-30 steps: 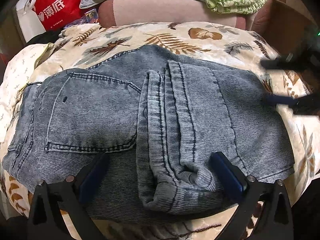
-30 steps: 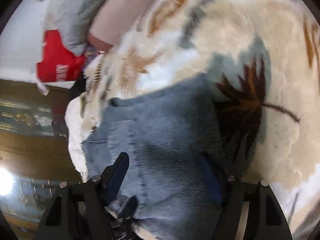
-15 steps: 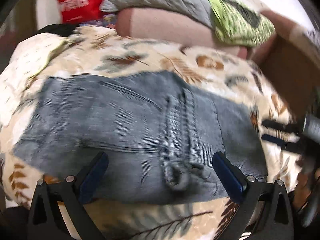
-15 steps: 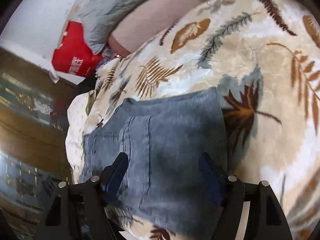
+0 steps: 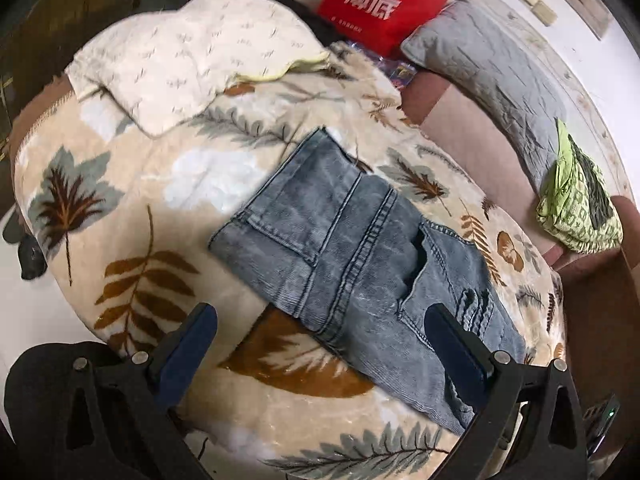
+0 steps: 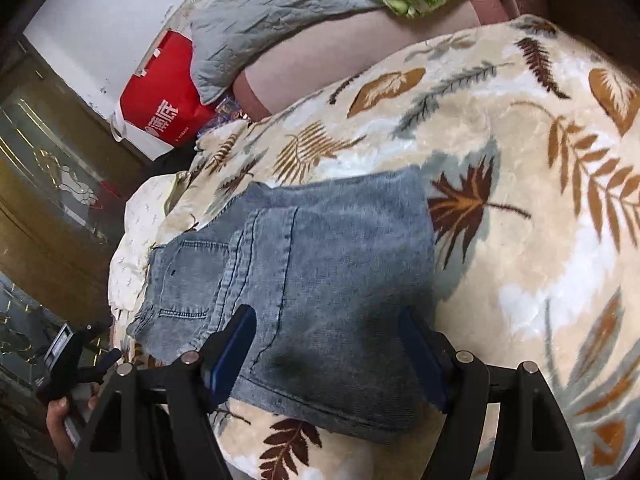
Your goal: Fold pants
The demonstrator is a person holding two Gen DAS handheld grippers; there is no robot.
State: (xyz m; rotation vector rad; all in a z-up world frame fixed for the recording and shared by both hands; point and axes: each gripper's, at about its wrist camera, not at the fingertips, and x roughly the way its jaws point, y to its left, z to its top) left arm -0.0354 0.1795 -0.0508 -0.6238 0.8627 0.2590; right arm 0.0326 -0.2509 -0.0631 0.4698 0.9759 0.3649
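A: The folded pants (image 5: 360, 248) lie mid-blanket (image 5: 120, 184); their near corner hides behind the left gripper (image 5: 320, 344), spread, empty.

B: The right gripper (image 6: 328, 356), spread, hangs over their edge; only its view shows a hand (image 6: 60, 412).

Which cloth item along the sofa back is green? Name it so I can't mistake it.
The crumpled lime-green patterned cloth, at the right end of the sofa back. The grey quilted pillow beside it is plain grey, and the red shopping bag bears white lettering.
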